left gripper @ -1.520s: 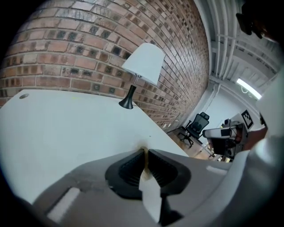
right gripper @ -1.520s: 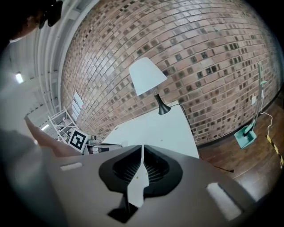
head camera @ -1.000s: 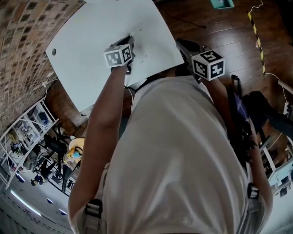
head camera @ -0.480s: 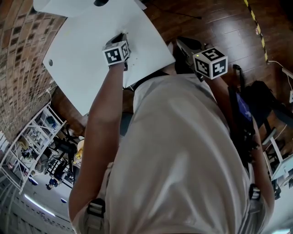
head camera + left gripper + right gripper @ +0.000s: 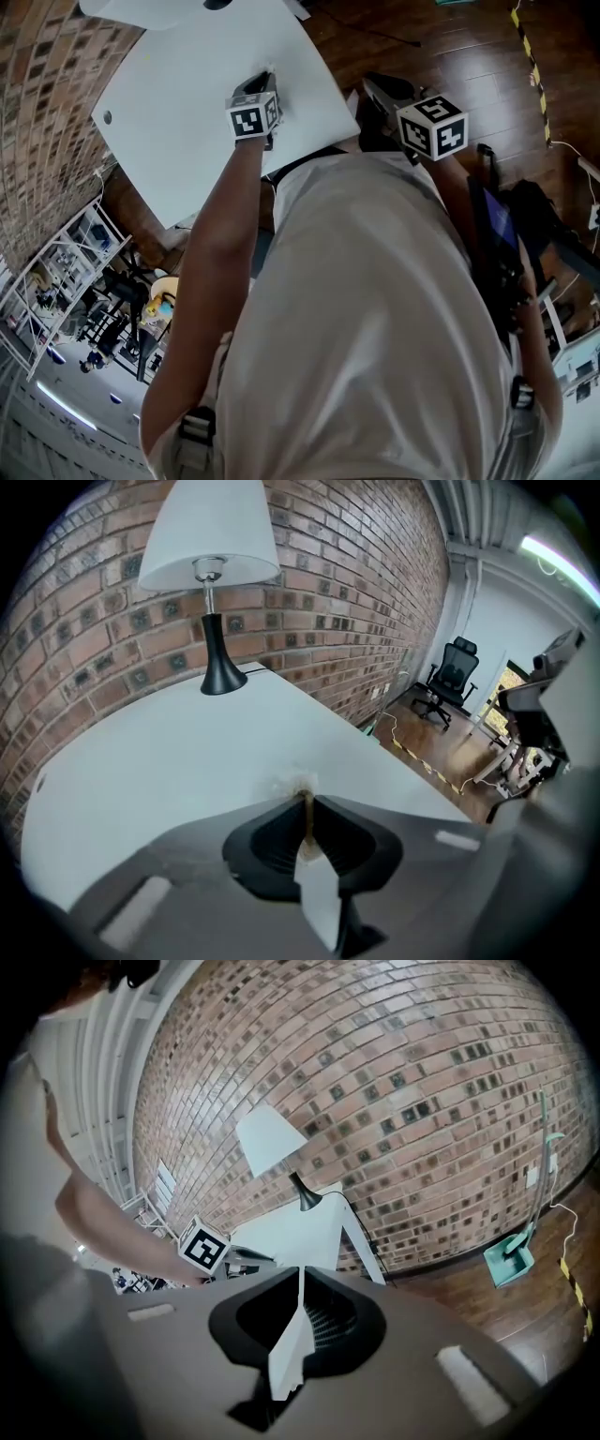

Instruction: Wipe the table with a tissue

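Tissue first: one of them, and only a small frayed tuft shows, poking out past the tips of the left gripper. Those jaws are clamped tight together on it, no gap between them, and the tuft sits right down on the white table just ahead of the tips.

Two grippers in play, and one is doing nothing. The right gripper has its jaws closed flat against each other with nothing between them, held off the table's edge over the wooden floor, beside the person's torso. The table lies ahead of those jaws, and the left gripper's marker cube shows to their left.

One table and one lamp, with a white shade and a black base, standing well beyond the left jaws at the far end of the table, close to the brick wall. Nothing else stands on the top between the tips and that lamp.

Off to the right of the left jaws, well away, is one black office chair. Far right of the right jaws, one teal dustpan rests against the foot of the wall. One metal rack stands past the table's corner, its shelves holding small things too tiny to make out.
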`<act>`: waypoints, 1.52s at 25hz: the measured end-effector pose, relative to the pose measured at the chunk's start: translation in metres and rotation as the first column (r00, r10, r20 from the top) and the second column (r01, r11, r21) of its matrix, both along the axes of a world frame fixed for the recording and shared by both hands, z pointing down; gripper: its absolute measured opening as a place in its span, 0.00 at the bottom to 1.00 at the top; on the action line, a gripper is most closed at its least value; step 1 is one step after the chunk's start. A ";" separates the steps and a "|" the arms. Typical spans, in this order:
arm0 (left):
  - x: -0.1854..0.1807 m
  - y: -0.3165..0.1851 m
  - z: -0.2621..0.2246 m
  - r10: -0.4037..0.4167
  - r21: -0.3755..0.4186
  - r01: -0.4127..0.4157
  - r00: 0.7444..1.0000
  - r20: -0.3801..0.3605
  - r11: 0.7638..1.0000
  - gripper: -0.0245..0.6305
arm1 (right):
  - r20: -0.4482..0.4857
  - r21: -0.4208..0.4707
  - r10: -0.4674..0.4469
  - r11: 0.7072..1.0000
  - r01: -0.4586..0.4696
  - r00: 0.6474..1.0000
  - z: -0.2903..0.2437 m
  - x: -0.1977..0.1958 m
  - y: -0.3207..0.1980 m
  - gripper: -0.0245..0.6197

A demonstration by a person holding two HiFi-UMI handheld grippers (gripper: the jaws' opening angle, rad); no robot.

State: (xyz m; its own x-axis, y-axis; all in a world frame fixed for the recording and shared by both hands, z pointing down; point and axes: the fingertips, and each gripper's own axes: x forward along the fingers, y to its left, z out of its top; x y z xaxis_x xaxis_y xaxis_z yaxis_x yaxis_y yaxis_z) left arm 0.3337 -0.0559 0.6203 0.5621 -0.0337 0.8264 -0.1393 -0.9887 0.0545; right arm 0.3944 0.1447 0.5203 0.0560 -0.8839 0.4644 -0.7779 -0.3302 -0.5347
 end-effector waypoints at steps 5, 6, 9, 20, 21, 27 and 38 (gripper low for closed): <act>-0.003 0.027 0.008 0.060 -0.026 -0.060 0.998 -0.011 0.998 0.09 | -0.007 -0.003 -0.035 0.999 0.035 0.999 0.001 0.000 -0.008 0.07; -0.005 0.033 0.009 0.072 -0.032 -0.073 0.997 -0.011 0.997 0.09 | -0.008 -0.002 -0.040 0.999 0.040 0.999 0.001 -0.001 -0.008 0.07; -0.008 0.052 0.010 0.115 -0.061 -0.115 0.993 -0.007 0.991 0.09 | -0.008 -0.003 -0.059 0.998 0.059 0.998 0.003 -0.003 -0.009 0.07; -0.023 0.115 -0.037 0.152 -0.112 -0.173 0.972 -0.178 0.978 0.09 | -0.044 0.044 -0.039 0.998 0.041 0.998 -0.005 0.010 -0.015 0.06; -0.033 0.112 -0.035 0.153 -0.106 -0.171 0.975 -0.163 0.980 0.09 | -0.041 0.044 -0.046 0.998 0.048 0.998 -0.004 0.008 -0.018 0.06; -0.095 0.068 -0.036 0.020 -0.090 -0.031 0.993 -0.121 0.995 0.09 | -0.012 0.067 -0.049 0.997 0.049 0.999 -0.006 -0.010 -0.037 0.06; -0.174 0.007 -0.013 -0.054 0.048 0.055 0.998 -0.023 0.997 0.09 | -0.012 0.029 -0.087 0.996 0.087 0.996 -0.004 -0.056 -0.054 0.06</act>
State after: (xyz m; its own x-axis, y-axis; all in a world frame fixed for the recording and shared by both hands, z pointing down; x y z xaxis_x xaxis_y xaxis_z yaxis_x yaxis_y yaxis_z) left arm 0.1596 -0.0486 0.6077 0.5763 -0.1047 0.8105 -0.1924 -0.9813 0.0101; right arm 0.3387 0.0903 0.5167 -0.0168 -0.8989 0.4378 -0.8085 -0.2454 -0.5348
